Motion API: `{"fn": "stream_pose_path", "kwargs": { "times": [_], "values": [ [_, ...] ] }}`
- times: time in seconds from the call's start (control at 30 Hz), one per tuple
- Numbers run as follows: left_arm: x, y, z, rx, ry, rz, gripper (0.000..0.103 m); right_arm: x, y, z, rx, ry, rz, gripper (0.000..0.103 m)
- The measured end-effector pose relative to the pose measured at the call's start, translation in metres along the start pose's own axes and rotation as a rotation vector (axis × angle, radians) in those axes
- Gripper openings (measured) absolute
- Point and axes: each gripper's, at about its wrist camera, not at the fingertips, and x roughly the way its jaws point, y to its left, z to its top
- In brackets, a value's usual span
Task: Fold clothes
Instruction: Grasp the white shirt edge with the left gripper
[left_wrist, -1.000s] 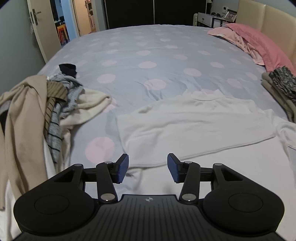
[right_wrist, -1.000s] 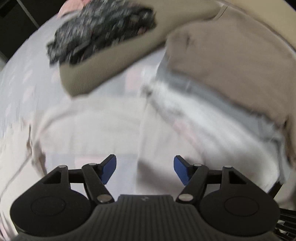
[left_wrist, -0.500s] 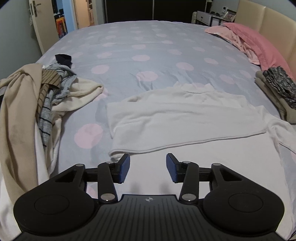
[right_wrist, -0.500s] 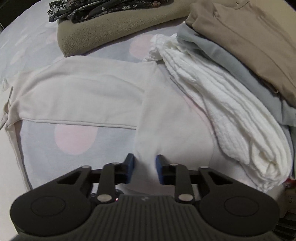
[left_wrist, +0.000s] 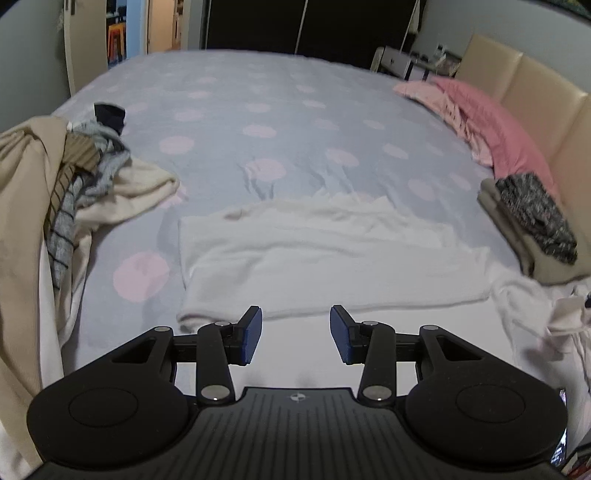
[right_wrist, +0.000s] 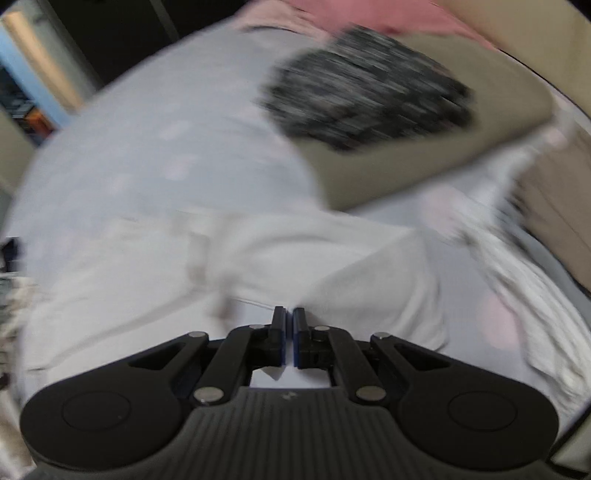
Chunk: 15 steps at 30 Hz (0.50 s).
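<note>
Right tongs (right_wrist: 289, 325) pinching white garment (right_wrist: 373, 284), left tongs (left_wrist: 294, 332) spread, no legible writing

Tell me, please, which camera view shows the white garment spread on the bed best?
The left wrist view: the white garment lies sharp and nearly whole ahead of the open left gripper. The right wrist view is motion-blurred and shows only the part pinched by the right gripper.

1. The white garment (left_wrist: 325, 254) looks like soft, matt, slightly fleecy cloth.
2. The bedsheet (left_wrist: 280, 122) is smooth matt fabric with a few wrinkles.
3. The left gripper (left_wrist: 294, 334) is matt black plastic with ribbed housing, shiny metal pivots and blue pads (left_wrist: 251, 334).
4. The headboard (left_wrist: 546, 107) shows smooth, faintly glossy padded panels.
</note>
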Motion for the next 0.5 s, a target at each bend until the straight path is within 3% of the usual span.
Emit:
{"fn": "stream_pose_path", "kwargs": {
  "times": [0.23,0.37,0.5],
  "values": [
    [-0.008,-0.023,0.001,0.106,-0.039,-0.136,0.04,0.001,0.104,0.007,-0.147,0.023,0.198,0.004],
    [-0.011,-0.042,0.0,0.177,-0.05,-0.227,0.045,0.018,0.15,-0.002,-0.215,0.069,0.24,0.004],
    [-0.002,-0.062,-0.008,0.265,-0.038,-0.247,0.047,0.044,0.193,-0.015,-0.265,0.142,0.261,0.004]
  ]
}}
